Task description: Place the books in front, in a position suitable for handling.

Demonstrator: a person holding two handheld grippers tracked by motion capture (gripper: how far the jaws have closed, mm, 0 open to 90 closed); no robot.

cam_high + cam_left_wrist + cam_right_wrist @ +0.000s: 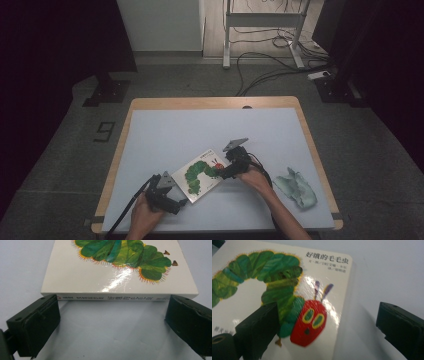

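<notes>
In the high view, a picture book (201, 175) lay flat and closed on the pale tabletop (165, 135), near the person's edge, turned at an angle. The left hand-held gripper (181, 202) sat just beside the book's near corner, and the right hand-held gripper (219, 174) reached over the far right edge of the cover. A crumpled green cloth (297, 186) lay well apart to the right, out of the work. The two tools probably flanked the book so one could steady it while the other lifted the cover.

In the left gripper view, the left hand-held gripper (112, 320) stood wide open and held nothing; its jaws straddled the book's spine (110, 298), level with the tabletop, seemingly lined up to brace or pinch that edge.

In the right gripper view, the right hand-held gripper (329, 322) was also wide open and empty. One jaw hovered over the caterpillar (274, 287) on the cover, the other over the bare tabletop past the cover's edge (343, 315), likely set to close on that edge. Whether the jaw touched the cover could not be told.
</notes>
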